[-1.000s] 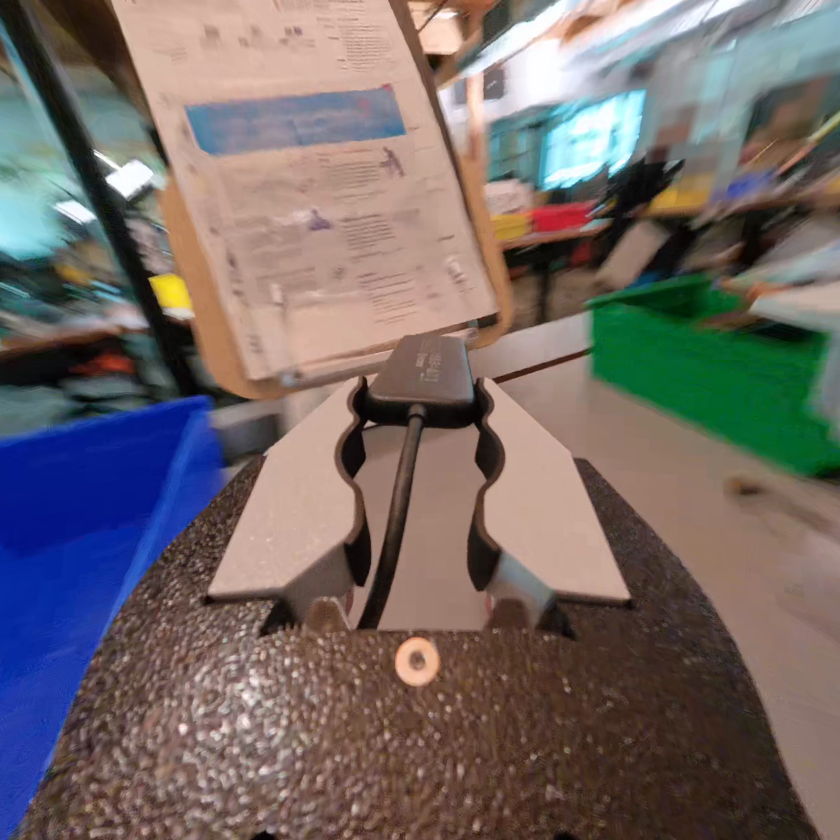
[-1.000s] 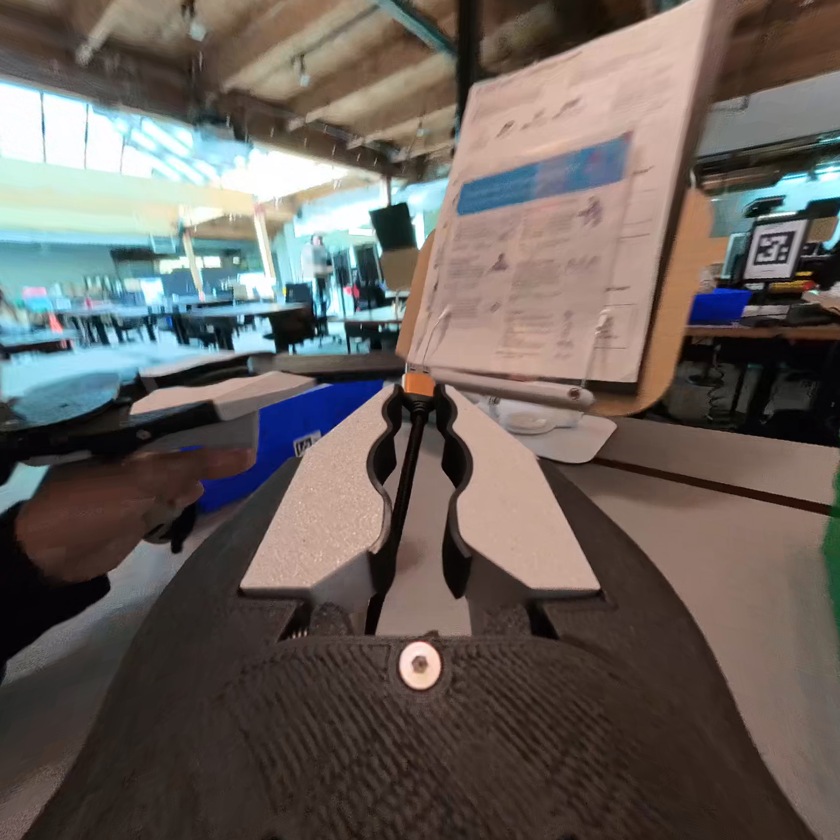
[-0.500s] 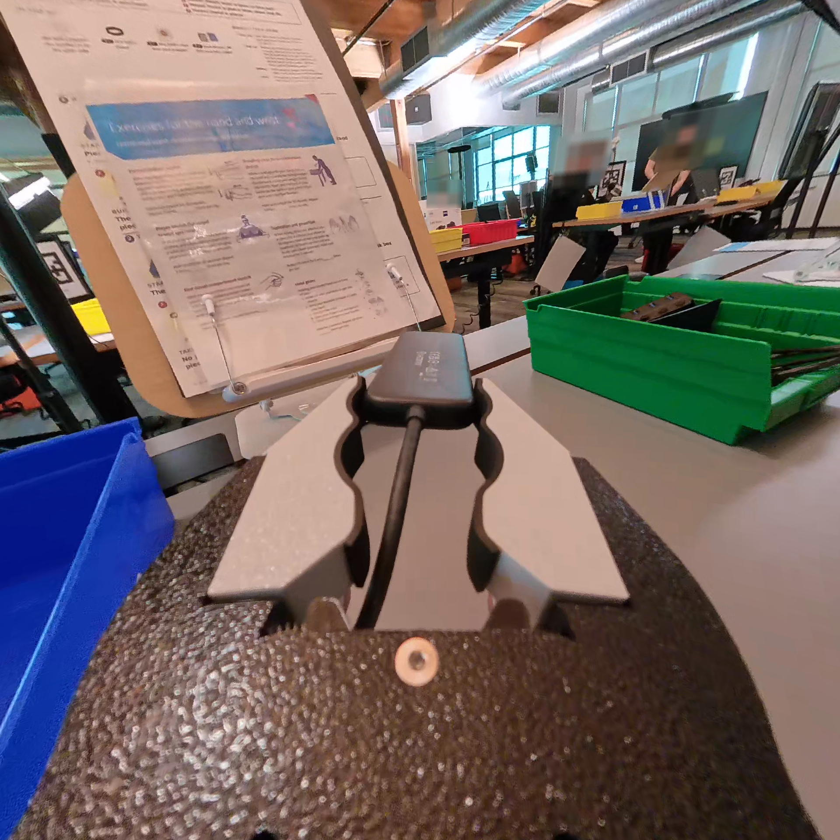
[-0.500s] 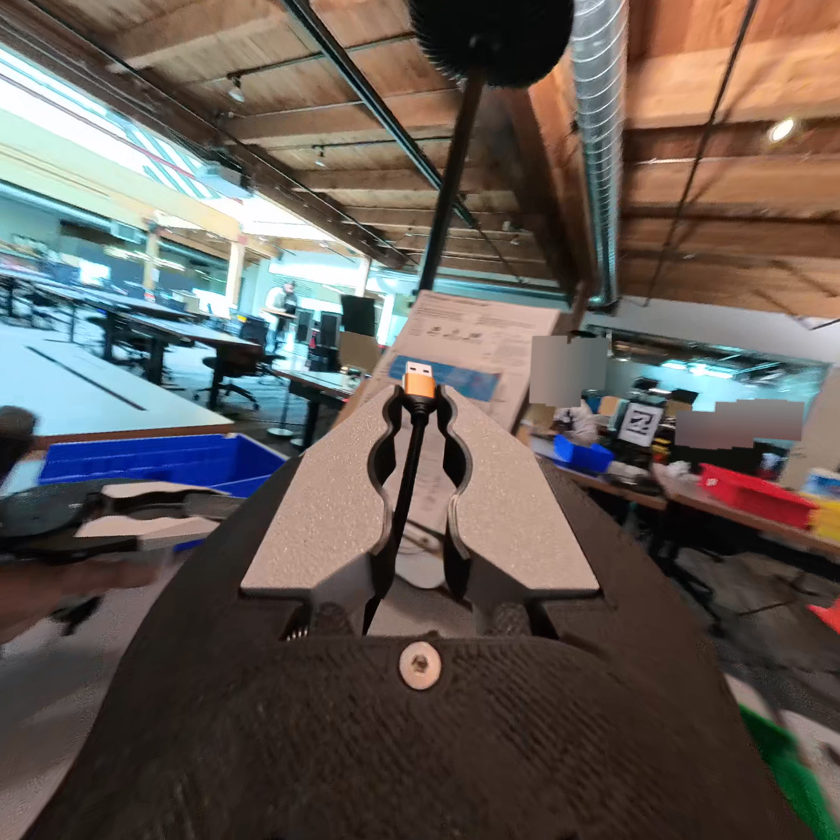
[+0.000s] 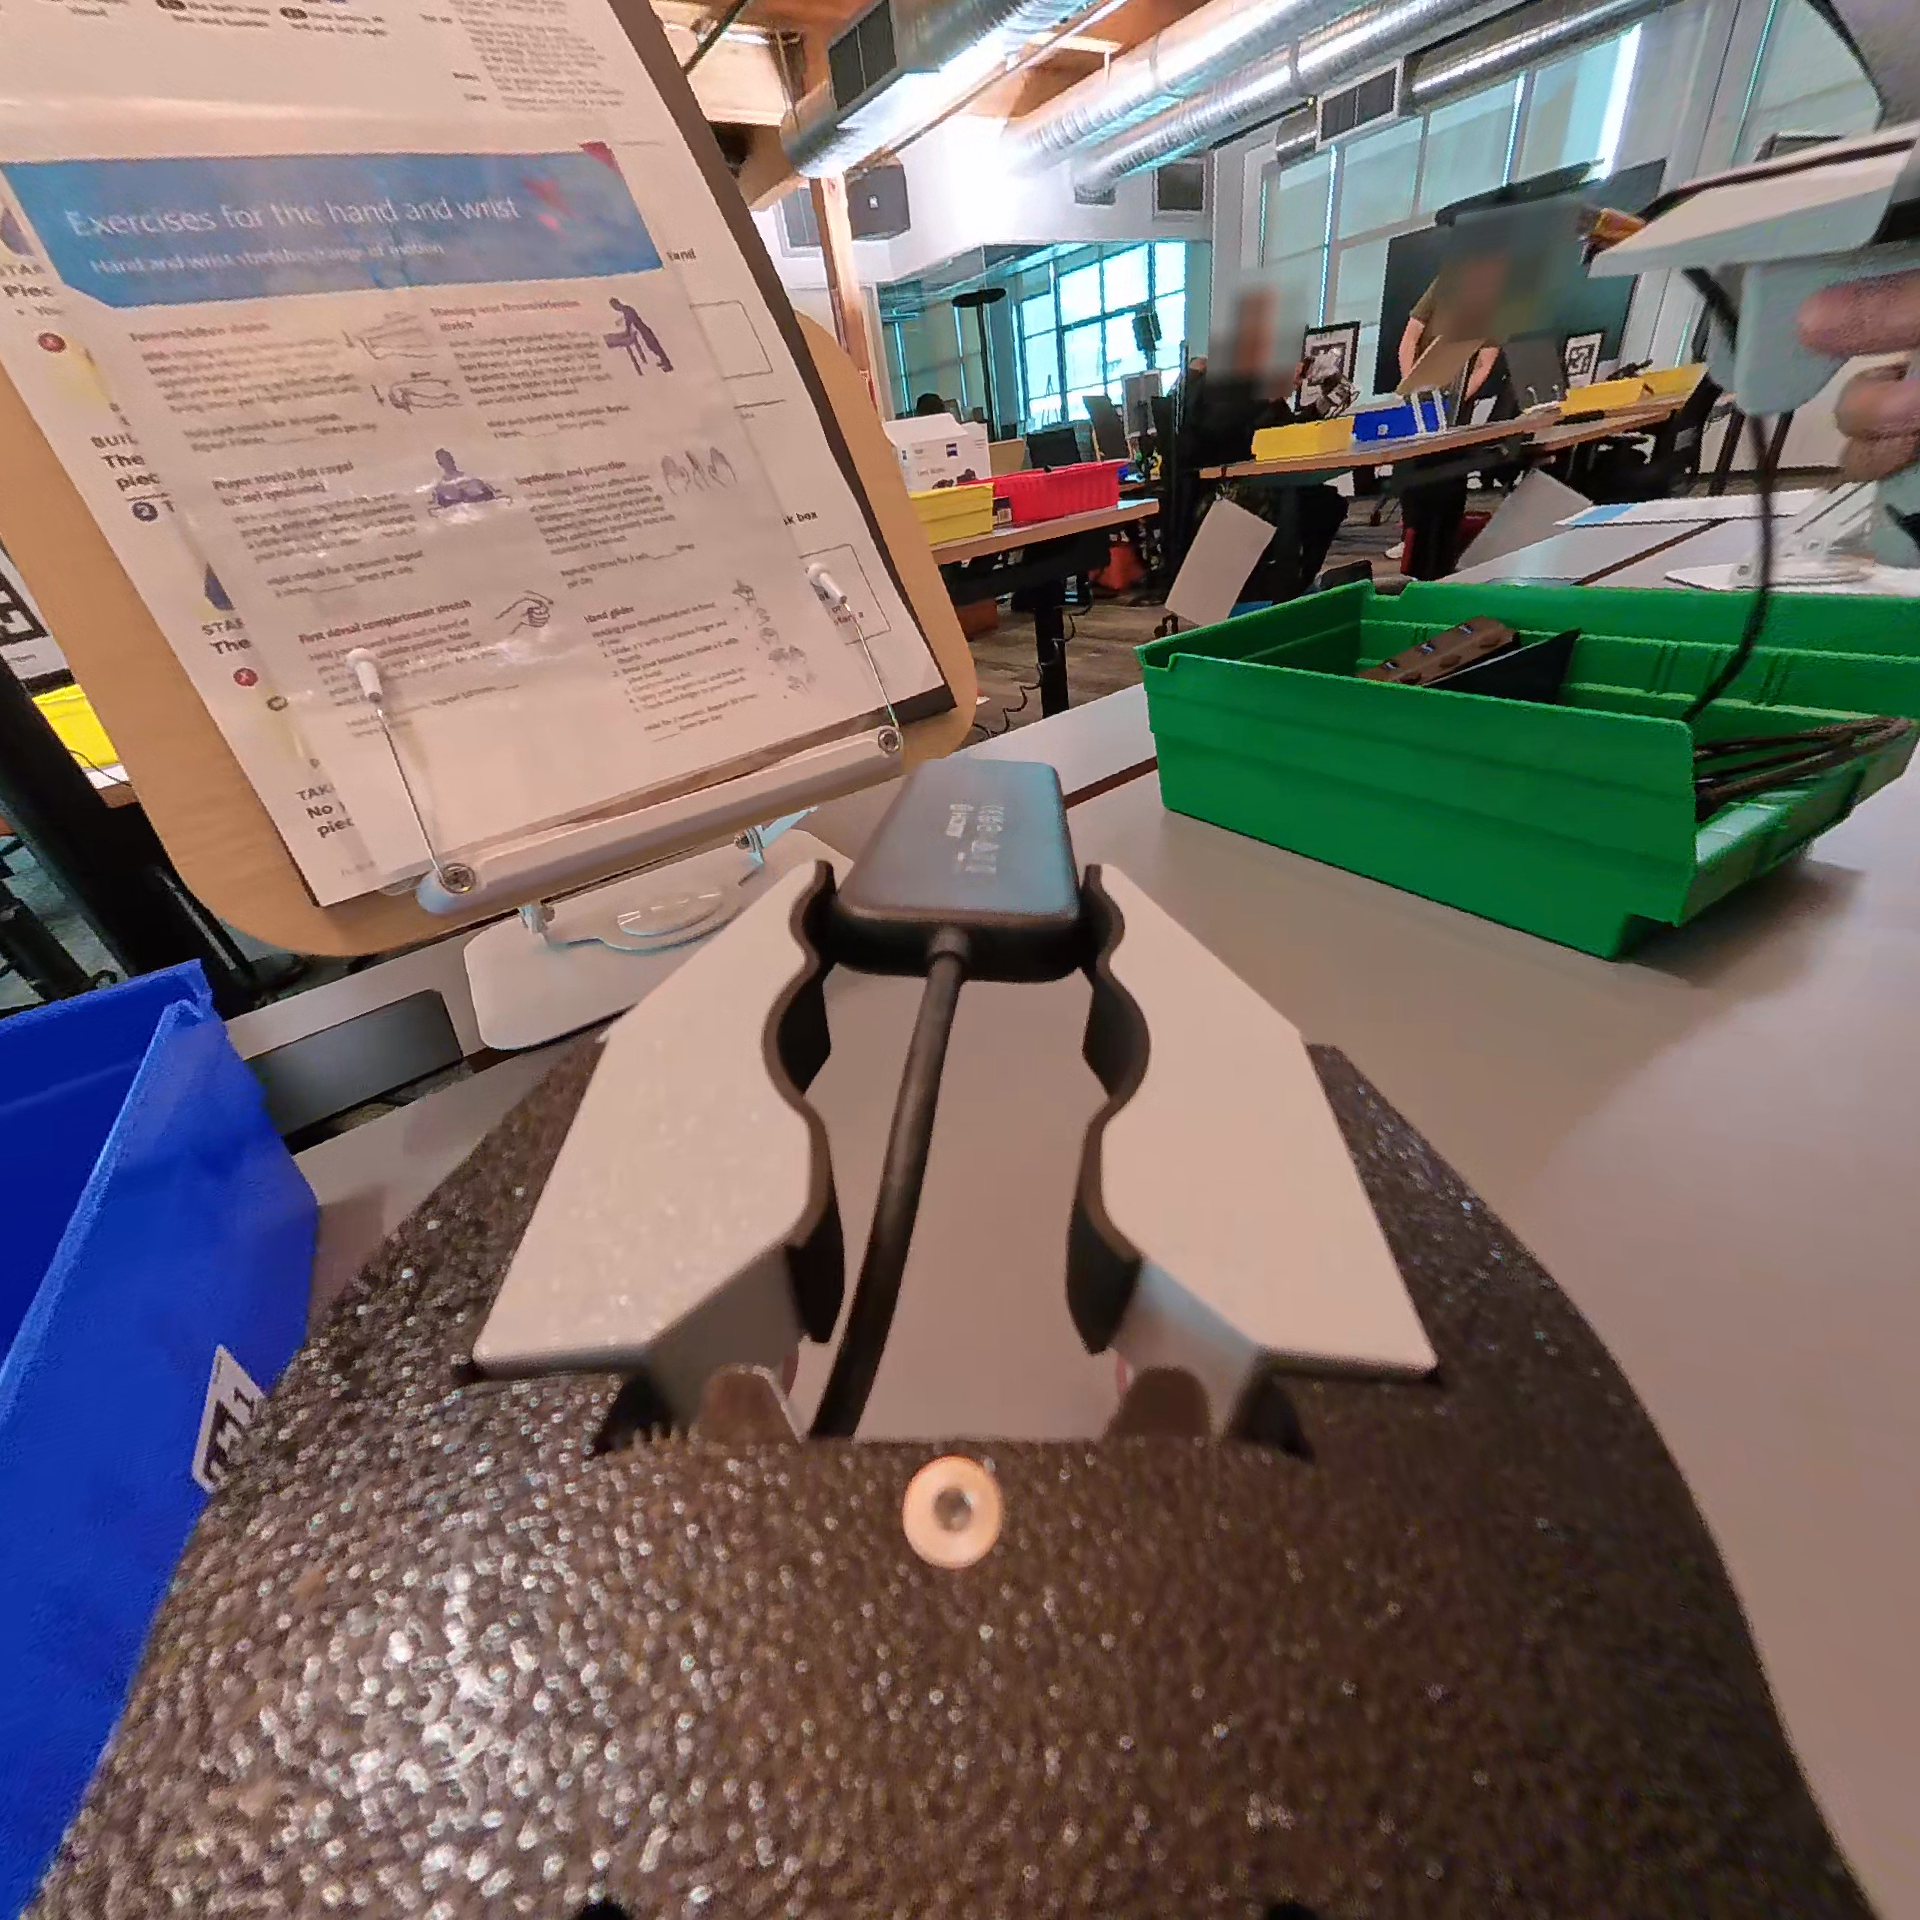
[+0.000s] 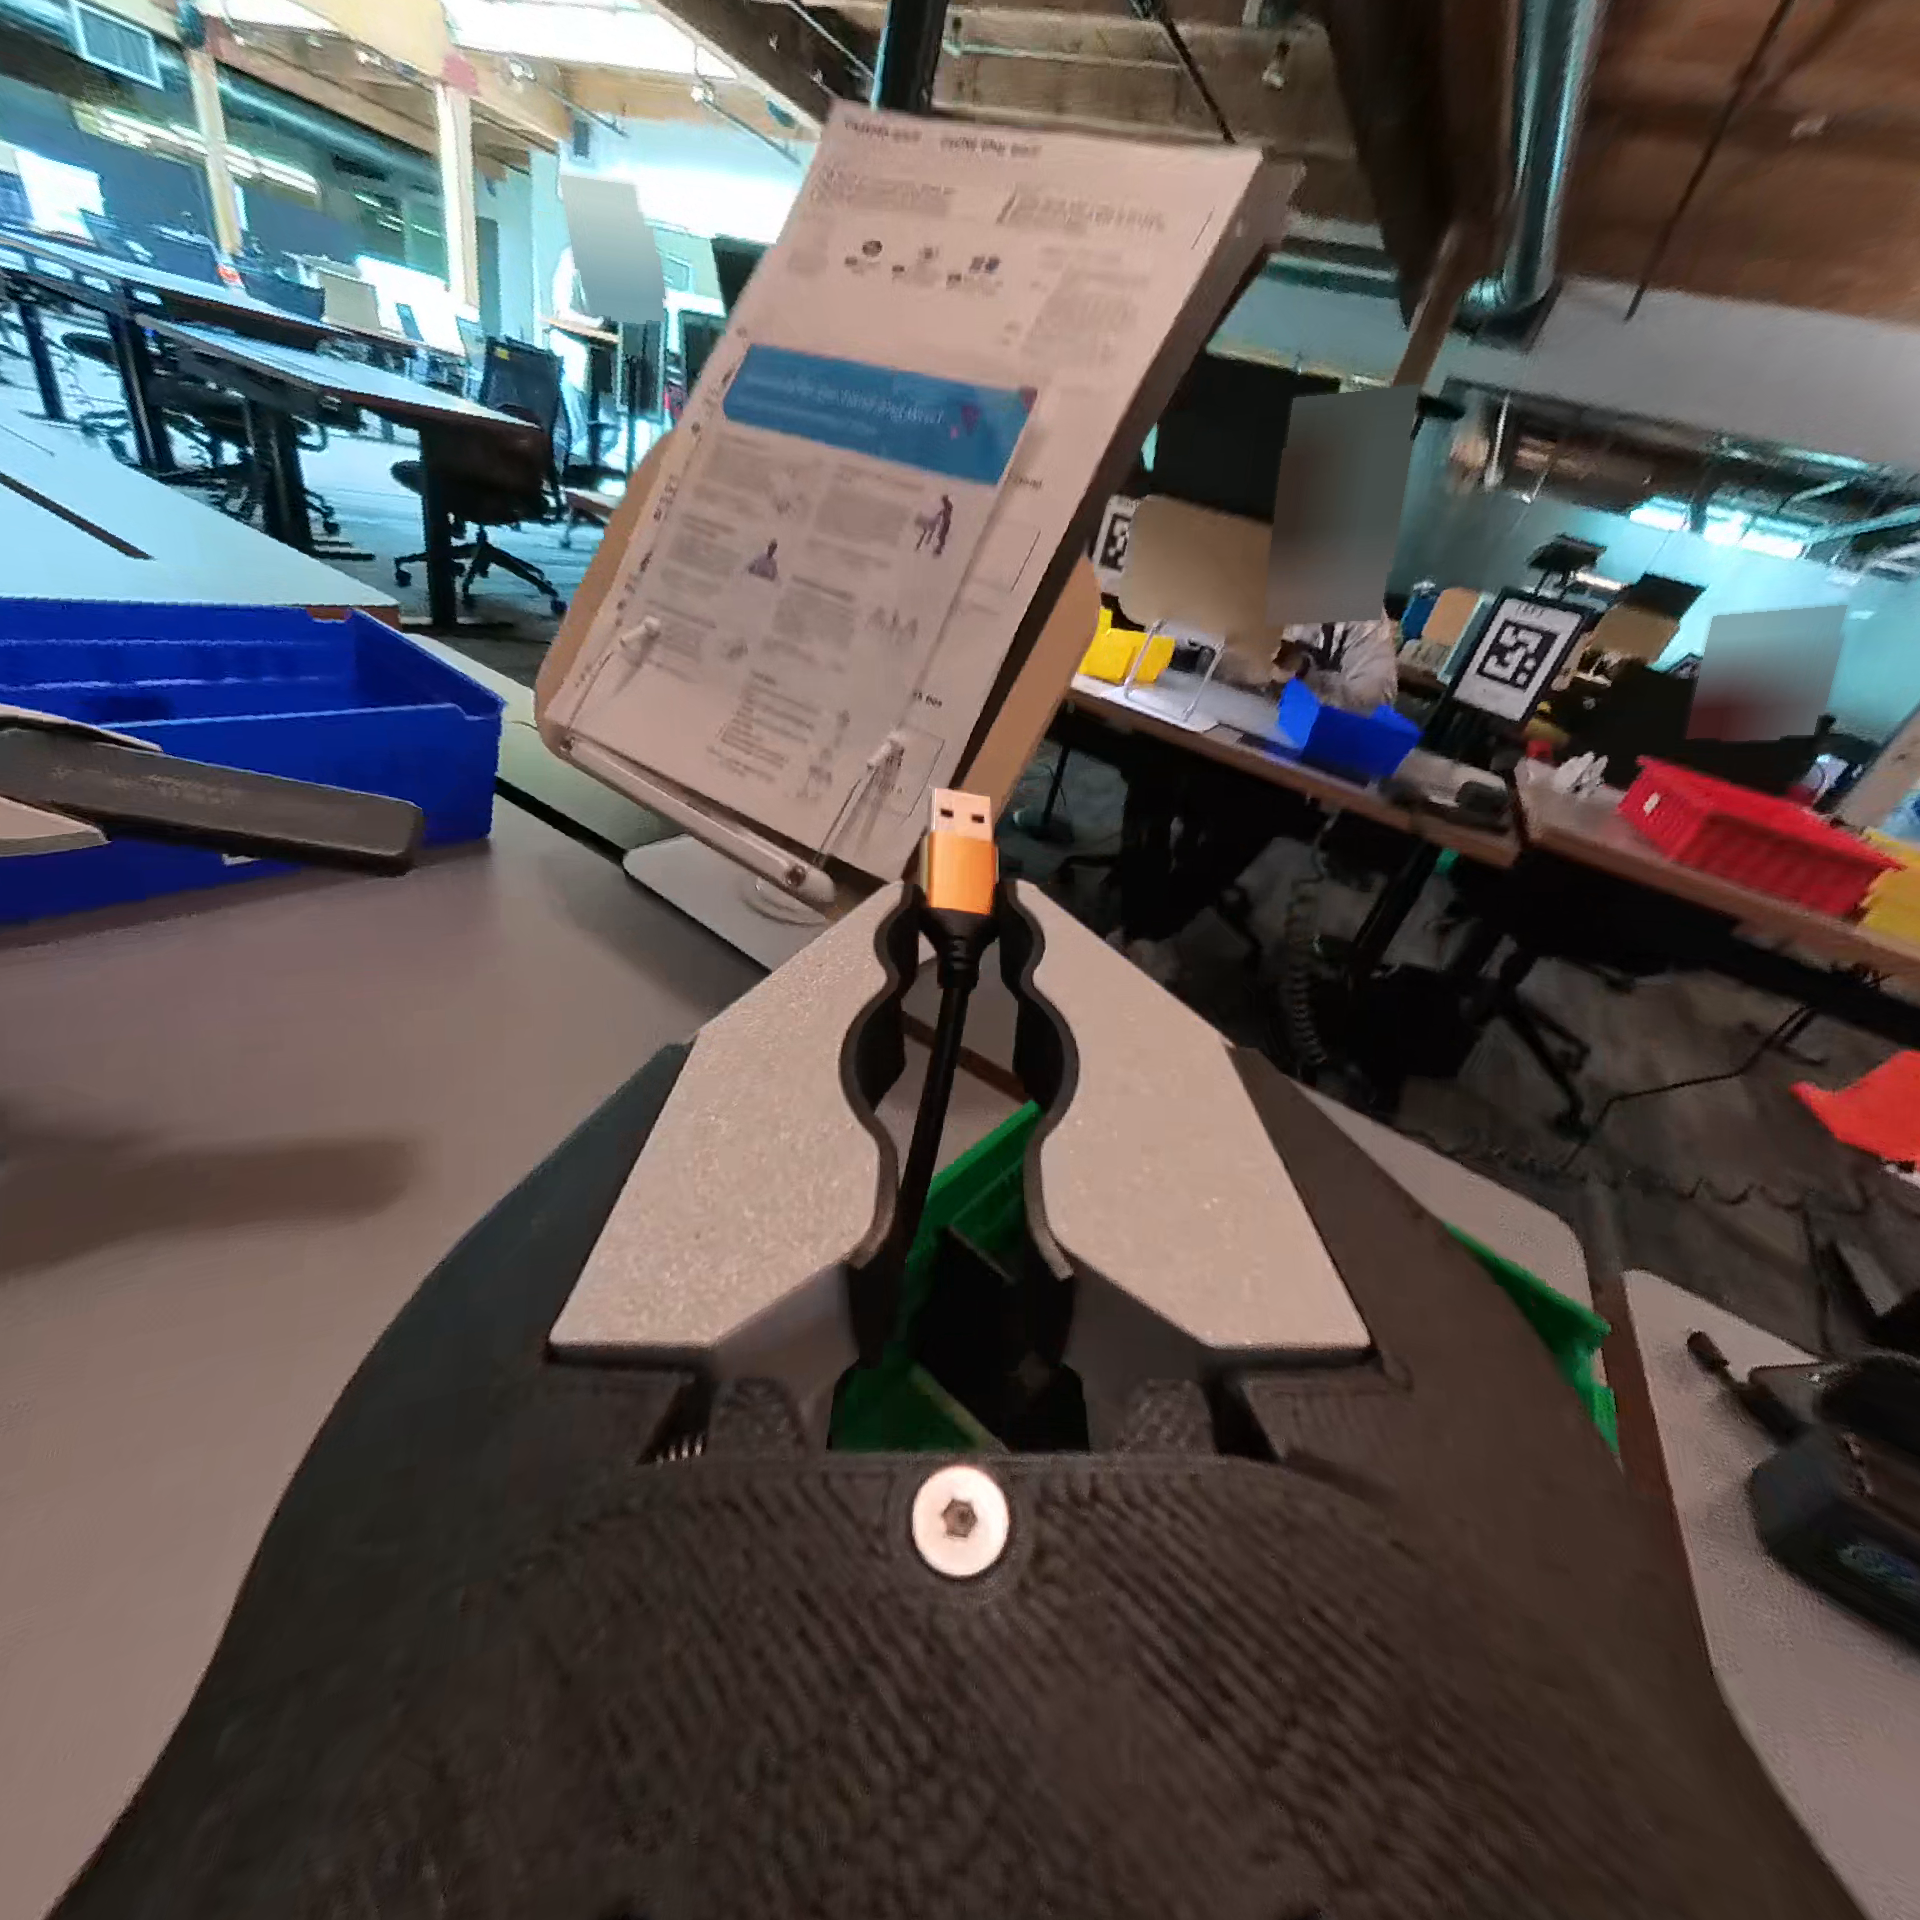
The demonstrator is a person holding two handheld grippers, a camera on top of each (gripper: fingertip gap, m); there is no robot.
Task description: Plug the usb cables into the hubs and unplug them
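Observation:
My left gripper is shut on a dark grey USB hub, held flat above the table with its black lead running back between the fingers. My right gripper is shut on a black USB cable just behind its orange plug, whose metal tip points up and forward. In the right wrist view the hub pokes in from the left edge, apart from the plug. In the left wrist view the right gripper is raised at the upper right, its cable hanging into the green bin.
A green bin with more hubs and cables stands on the grey table at the right. A blue bin is at the left. A document stand with printed sheets stands behind. Other tables and people are far off.
My right gripper has tilted down and turned toward the table and document stand, plug still held. My left gripper has shifted slightly with the hub; the right gripper now shows at its upper right.

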